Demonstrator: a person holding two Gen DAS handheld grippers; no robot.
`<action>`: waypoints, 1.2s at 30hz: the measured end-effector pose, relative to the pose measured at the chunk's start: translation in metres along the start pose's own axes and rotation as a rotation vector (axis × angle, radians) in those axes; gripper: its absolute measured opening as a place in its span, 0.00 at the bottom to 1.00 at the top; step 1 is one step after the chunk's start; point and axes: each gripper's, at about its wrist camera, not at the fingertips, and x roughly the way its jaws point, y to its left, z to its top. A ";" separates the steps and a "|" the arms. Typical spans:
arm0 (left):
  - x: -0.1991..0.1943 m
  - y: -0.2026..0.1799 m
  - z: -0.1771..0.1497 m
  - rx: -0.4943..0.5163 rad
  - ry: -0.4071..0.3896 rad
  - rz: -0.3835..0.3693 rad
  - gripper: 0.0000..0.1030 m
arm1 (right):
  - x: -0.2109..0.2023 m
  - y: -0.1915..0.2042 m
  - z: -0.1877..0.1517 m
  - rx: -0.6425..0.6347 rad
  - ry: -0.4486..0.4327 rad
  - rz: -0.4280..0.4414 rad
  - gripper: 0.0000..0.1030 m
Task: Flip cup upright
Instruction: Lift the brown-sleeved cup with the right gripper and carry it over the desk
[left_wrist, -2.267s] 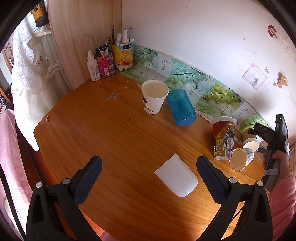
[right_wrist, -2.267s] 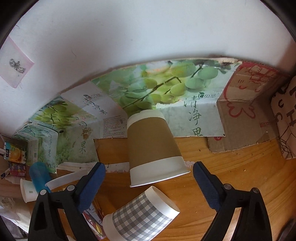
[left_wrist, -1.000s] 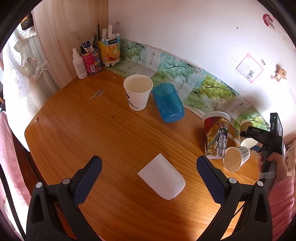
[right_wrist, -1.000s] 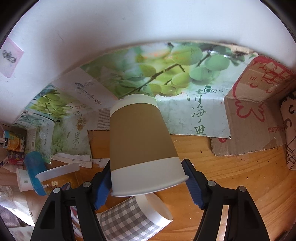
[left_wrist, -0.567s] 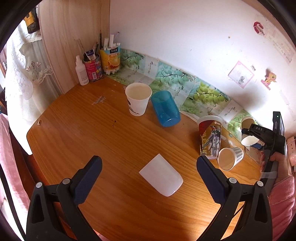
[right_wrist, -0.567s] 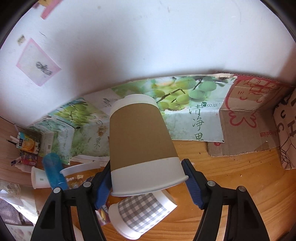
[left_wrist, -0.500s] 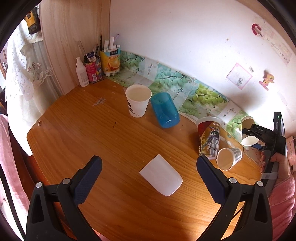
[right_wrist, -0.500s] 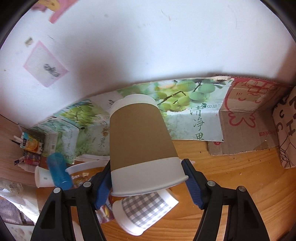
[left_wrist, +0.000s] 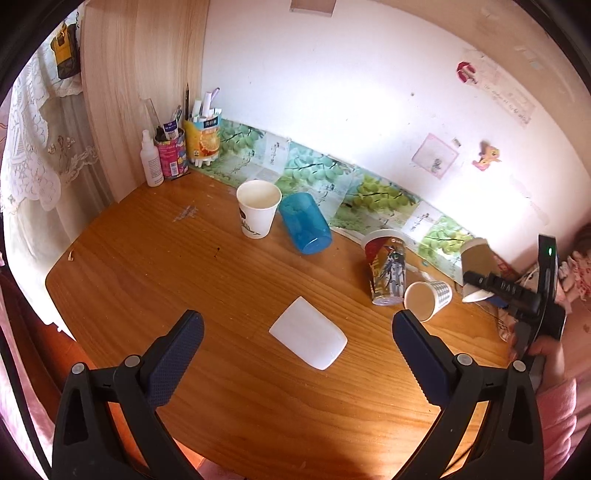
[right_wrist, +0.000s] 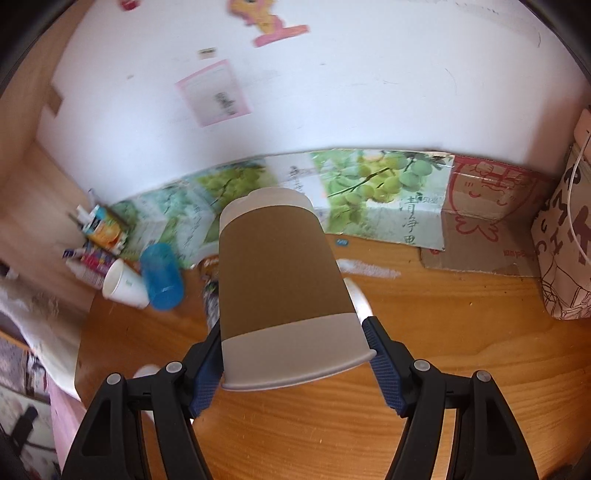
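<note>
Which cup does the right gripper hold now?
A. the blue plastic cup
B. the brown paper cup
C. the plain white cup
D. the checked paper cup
B: the right gripper is clamped on the white rim band of the brown paper cup, lifted off the table.

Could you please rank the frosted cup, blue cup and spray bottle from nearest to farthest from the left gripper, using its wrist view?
From the left gripper:
1. Frosted cup, lying between the fingers.
2. Blue cup, mid-table.
3. Spray bottle, far left corner.
</note>
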 end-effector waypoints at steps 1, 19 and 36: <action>-0.003 0.001 -0.001 0.004 -0.005 -0.005 0.99 | -0.003 0.004 -0.007 -0.023 -0.002 0.011 0.69; -0.015 0.020 -0.012 0.124 0.000 0.009 0.99 | -0.001 0.073 -0.120 -0.409 0.111 0.166 0.70; -0.010 0.034 -0.018 0.174 0.032 0.041 0.99 | 0.031 0.137 -0.179 -0.903 0.324 0.251 0.70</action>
